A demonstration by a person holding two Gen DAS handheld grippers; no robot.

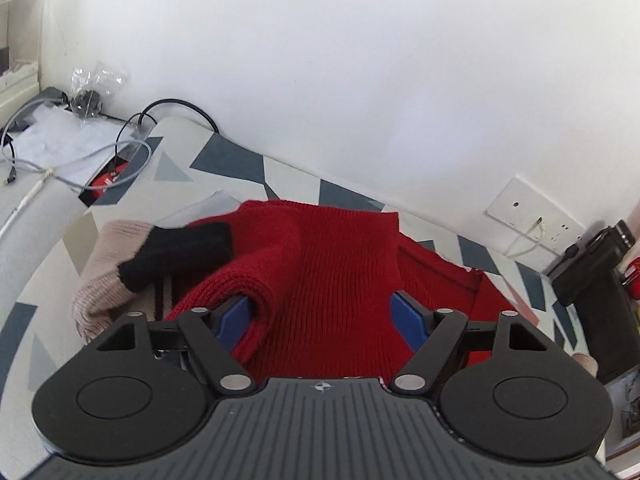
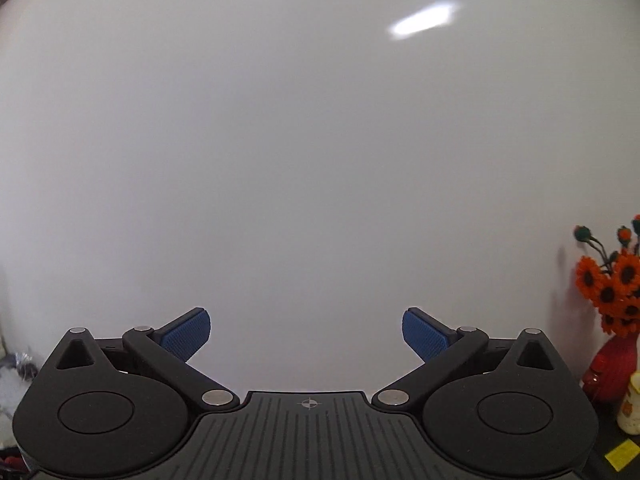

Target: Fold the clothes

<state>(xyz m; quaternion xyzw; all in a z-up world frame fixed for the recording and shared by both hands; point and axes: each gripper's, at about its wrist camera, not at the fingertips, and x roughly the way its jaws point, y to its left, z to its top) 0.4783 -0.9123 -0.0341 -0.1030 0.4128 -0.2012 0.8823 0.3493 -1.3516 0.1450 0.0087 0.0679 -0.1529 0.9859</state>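
A red knit sweater (image 1: 340,272) lies bunched on the patterned table (image 1: 224,160) in the left wrist view. A pink knit garment (image 1: 100,284) with a black cuff (image 1: 180,256) lies to its left, partly under it. My left gripper (image 1: 322,316) is open, its jaws wide apart, low over the red sweater with a fold of red cloth against the left blue pad (image 1: 234,320). My right gripper (image 2: 306,334) is open and empty, its blue pads (image 2: 188,334) facing a bare white wall; no clothing shows in that view.
Cables (image 1: 80,160), plastic bags (image 1: 96,80) and a red-black packet (image 1: 108,180) lie at the table's far left. A wall socket (image 1: 532,220) and a black device (image 1: 592,272) stand at the right. A red vase of orange flowers (image 2: 612,320) stands at the right wrist view's right edge.
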